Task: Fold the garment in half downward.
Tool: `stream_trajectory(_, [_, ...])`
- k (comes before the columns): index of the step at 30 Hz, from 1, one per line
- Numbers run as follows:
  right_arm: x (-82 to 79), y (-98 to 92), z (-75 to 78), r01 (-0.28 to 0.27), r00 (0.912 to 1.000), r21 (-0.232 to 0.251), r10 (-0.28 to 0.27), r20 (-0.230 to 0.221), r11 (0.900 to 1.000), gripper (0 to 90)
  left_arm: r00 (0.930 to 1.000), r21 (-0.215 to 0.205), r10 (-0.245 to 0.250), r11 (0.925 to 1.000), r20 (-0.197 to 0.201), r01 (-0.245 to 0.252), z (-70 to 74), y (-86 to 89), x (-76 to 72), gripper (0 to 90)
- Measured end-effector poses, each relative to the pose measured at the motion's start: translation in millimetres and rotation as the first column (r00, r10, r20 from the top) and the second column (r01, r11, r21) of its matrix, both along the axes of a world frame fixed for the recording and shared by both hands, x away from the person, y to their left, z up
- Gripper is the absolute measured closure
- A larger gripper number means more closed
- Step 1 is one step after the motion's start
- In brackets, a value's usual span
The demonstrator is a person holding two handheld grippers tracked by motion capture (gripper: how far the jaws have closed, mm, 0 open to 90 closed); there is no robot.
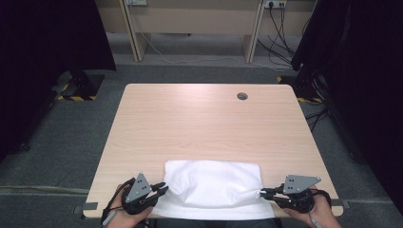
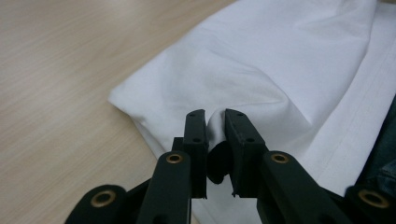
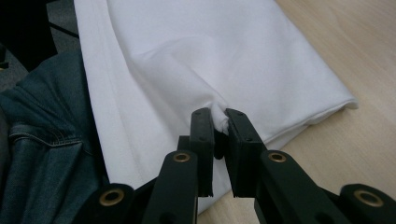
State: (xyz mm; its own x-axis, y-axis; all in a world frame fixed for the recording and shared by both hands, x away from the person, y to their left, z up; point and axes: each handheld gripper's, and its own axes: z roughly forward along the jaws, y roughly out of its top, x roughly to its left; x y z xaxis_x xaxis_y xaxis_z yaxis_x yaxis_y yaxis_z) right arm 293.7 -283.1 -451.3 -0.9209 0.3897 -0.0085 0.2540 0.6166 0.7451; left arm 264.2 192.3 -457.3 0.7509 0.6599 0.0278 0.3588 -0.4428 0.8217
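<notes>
A white cloth [image 1: 211, 187] lies folded at the near edge of the wooden table [image 1: 204, 123], its lower part hanging over the edge. My left gripper [image 1: 163, 187] is at the cloth's left side, shut on a pinch of the white cloth [image 2: 243, 70], which bulges up between the left gripper's [image 2: 215, 117] jaws. At the cloth's right side my right gripper [image 1: 263, 193] is shut on a small tuft of the white cloth [image 3: 196, 51], held between the right gripper's [image 3: 219, 116] jaws. Both grips pull creases toward the jaws.
A round cable hole [image 1: 242, 96] sits near the table's far right. Beyond the table stand desk legs with cables [image 1: 280, 42] on the grey floor. Blue denim [image 3: 42, 140] of the person's clothing lies just below the table's near edge.
</notes>
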Motion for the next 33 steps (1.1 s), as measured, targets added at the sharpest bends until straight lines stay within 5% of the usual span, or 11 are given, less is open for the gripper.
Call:
stream_trajectory(7, [-0.5,2.0,-7.9,0.012,0.9998,-0.043,-0.013,-0.014,0.999,81.9,0.9984,0.045,-0.021,0.9987,-0.053,0.024,-9.8,-7.0,2.1,77.6])
stream_trajectory(17, [10.1,5.3,-12.7,0.046,0.9988,-0.069,-0.048,-0.013,0.997,81.8,0.9972,0.08,0.007,0.9968,-0.074,-0.001,-16.2,-12.3,13.3,77.8])
stream_trajectory(33, [68.9,20.9,-12.3,0.122,0.9924,-0.109,-0.12,0.027,0.986,80.9,0.9942,0.12,0.081,0.9902,-0.072,-0.072,-13.5,-13.8,63.1,77.6])
